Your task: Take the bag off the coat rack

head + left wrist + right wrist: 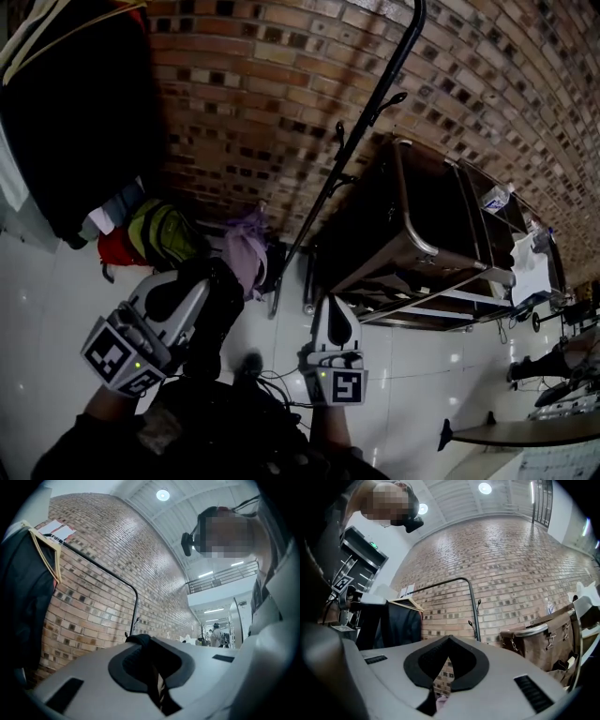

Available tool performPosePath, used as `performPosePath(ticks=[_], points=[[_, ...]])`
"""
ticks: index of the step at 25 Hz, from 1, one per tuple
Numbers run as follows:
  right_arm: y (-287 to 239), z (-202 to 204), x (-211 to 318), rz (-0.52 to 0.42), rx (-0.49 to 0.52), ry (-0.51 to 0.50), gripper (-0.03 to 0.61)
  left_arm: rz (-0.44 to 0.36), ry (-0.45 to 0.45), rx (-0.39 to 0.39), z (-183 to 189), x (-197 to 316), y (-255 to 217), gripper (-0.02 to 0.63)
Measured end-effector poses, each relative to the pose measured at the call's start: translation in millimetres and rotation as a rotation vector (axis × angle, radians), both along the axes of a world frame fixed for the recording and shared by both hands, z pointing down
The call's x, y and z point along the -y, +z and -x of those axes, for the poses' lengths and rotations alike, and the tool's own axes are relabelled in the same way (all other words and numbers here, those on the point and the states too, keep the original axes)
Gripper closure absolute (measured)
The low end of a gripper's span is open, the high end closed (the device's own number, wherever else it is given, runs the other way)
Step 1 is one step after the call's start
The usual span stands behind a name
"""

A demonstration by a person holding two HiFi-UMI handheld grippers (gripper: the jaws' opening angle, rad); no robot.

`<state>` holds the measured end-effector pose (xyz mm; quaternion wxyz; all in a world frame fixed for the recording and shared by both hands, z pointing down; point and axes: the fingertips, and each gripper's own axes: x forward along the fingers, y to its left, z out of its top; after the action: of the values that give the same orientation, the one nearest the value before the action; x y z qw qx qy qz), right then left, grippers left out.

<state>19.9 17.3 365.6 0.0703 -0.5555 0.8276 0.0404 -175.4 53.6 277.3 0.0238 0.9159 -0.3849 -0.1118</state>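
Note:
The black coat rack slants up the brick wall, and the hooks I can see on it are bare. My left gripper is low and left of the rack's foot, shut on a black bag that hangs down towards the person's body. In the left gripper view a black strap of the bag is pinched at the jaw tips, with the rack's pole behind. My right gripper is shut with nothing in it, near the rack's base. Its view looks at the rack pole.
A black garment on a wooden hanger hangs at the left. A green backpack, a red bag and a purple bag lie on the white floor by the wall. A brown metal-framed cart stands right of the rack.

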Motion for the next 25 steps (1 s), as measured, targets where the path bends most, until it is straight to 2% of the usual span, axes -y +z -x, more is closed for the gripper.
performPosePath(ticks=[10,13,19,25], points=[[-2.5,59.6,-73.2,0.014,-0.084,0.026,0.572,0.063,0.016,0.005,44.0,-55.1,29.0,0.597],[-1.1,72.5,-92.1,0.036,-0.084,0.032,0.572,0.071,0.039,0.030,50.9,-73.1,32.3,0.597],[6.3,87.2,-121.2,0.058,-0.090,0.056,0.572,0.108,0.066,0.016,68.0,-91.2,36.2,0.597],[15.1,100.9,-139.7,0.080,-0.077,0.057,0.572,0.110,0.089,0.026,76.6,-109.9,42.6,0.597]])
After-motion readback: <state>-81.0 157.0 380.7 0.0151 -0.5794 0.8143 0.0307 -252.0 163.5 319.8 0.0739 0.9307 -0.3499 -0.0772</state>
